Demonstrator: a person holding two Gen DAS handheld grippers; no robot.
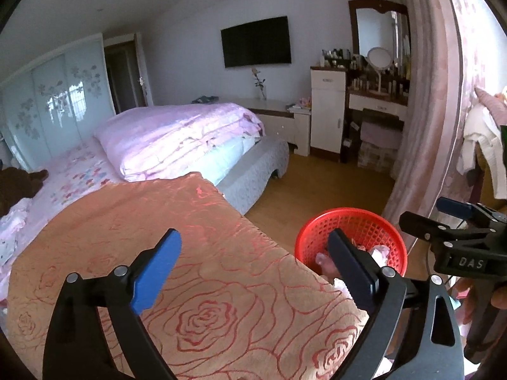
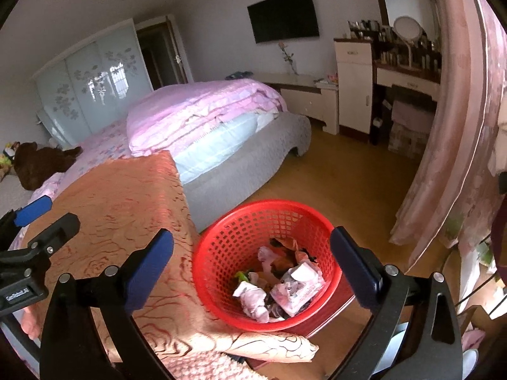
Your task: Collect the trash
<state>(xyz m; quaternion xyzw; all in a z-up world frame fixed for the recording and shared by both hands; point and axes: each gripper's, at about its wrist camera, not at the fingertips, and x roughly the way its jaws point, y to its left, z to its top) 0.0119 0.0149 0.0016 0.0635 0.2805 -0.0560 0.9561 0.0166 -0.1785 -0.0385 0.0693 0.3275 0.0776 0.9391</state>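
Observation:
A red mesh basket [image 2: 240, 237] stands on the wooden floor beside a surface draped in an orange rose-patterned cloth [image 1: 158, 221]. Crumpled paper and wrappers [image 2: 285, 281] lie inside it. The basket also shows in the left wrist view [image 1: 355, 221]. My right gripper [image 2: 253, 266] is open and empty, hovering over the basket. My left gripper [image 1: 253, 259] is open and empty above the cloth's right edge. The right gripper shows at the right of the left wrist view [image 1: 459, 221]; the left gripper shows at the left of the right wrist view [image 2: 31, 221].
A bed with a folded pink quilt [image 1: 177, 136] lies behind the cloth. A white cabinet [image 1: 326, 110] and a dressing table [image 1: 377, 95] stand at the far wall. A pink curtain [image 2: 456, 126] hangs at the right. A brown plush toy [image 2: 41, 161] lies on the bed.

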